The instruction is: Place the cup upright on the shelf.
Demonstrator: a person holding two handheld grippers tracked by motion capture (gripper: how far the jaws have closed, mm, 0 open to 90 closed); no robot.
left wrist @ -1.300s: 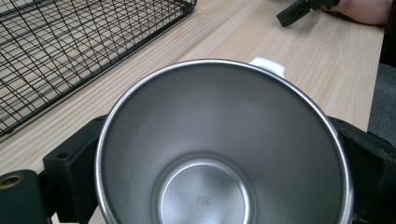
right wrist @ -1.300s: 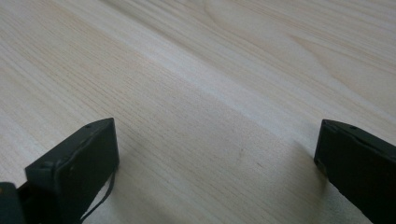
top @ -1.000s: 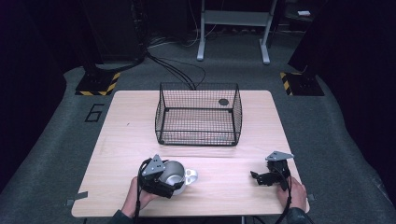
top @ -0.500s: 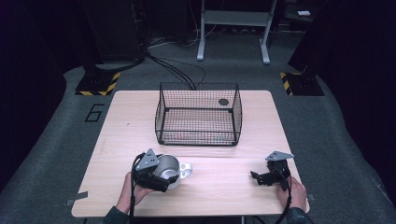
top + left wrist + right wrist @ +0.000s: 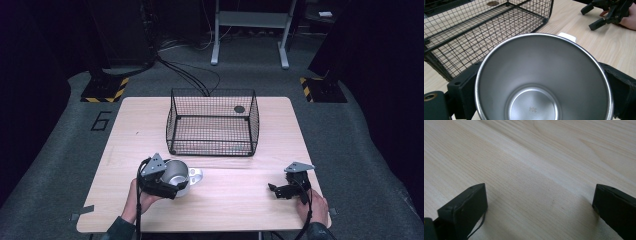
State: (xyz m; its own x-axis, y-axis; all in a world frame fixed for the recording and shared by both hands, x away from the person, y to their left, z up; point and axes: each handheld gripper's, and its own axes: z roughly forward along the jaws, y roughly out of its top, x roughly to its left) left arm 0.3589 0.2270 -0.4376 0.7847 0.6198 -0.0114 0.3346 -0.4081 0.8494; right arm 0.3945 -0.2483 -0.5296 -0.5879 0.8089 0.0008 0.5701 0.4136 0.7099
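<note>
One table [image 5: 230, 200], pale wood, under everything. Ahead of both grippers, a wire basket [image 5: 212, 125], a small dark disc [image 5: 239, 109] at its far corner. In the left gripper [image 5: 167, 184], a steel cup [image 5: 174, 173], clamped at both sides by the jaws, mouth tilted toward the camera, empty inside; just beyond it, touching the rim, a white piece [image 5: 195, 176]. Well off to the side, the right gripper [image 5: 280, 190], jaws spread wide, holding nothing, low over bare wood.
</note>
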